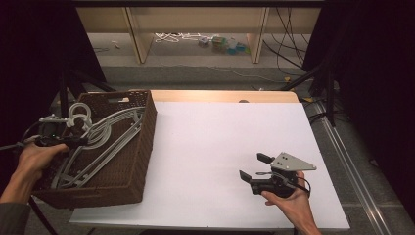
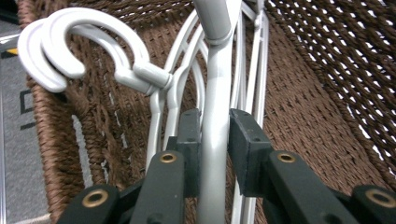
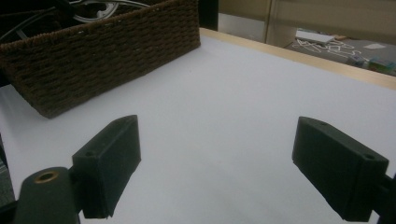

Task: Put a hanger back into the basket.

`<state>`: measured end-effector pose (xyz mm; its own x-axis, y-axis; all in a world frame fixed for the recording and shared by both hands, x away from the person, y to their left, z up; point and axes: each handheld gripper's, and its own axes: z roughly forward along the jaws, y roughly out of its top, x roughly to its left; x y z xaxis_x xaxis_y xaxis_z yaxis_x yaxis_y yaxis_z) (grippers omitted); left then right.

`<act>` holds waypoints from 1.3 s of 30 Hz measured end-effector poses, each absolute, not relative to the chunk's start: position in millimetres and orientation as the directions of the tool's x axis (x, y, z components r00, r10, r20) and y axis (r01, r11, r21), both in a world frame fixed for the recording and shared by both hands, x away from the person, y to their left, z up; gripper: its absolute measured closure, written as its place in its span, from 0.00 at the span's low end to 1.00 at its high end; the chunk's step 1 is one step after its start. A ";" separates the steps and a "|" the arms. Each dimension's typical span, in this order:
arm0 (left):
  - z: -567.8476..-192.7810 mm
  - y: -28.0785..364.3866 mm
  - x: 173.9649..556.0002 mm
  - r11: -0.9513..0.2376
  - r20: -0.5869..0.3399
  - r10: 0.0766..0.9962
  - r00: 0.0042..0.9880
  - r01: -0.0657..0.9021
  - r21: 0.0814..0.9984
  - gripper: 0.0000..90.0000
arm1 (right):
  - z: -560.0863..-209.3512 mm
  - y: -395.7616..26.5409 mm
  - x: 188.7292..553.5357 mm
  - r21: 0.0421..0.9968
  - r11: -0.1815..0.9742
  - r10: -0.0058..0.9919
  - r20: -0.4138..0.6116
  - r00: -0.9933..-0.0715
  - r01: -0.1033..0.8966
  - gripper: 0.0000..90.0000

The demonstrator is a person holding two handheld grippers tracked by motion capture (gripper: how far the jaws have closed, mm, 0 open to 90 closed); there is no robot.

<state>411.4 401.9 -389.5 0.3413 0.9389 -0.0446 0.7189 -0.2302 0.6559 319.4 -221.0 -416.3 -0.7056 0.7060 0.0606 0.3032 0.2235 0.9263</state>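
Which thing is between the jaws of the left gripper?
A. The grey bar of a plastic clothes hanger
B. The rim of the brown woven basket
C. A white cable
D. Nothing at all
A: in the left gripper view the left gripper has the grey bar of a hanger running between its two pads, inside the woven basket.

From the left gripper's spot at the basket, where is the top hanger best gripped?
On the straight neck bar just below the hook, coming from the basket's outer left side, where the left gripper sits with that bar between its pads. The top hanger lies flat on the pile with its neck raised near the rim, and the bar is narrow, so the grip looks sound.
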 end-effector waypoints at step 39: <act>-351.8 356.7 370.9 -0.068 -0.090 0.950 0.299 0.480 0.875 0.32 | -416.5 -220.5 319.6 0.931 0.221 0.707 0.053 -0.705 0.292 0.18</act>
<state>370.9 356.7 -351.8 0.2995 0.9499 -0.0899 0.4798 -0.0685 0.8747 319.6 -220.5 -416.5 -0.7048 0.7074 0.0533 0.2918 0.2206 0.9307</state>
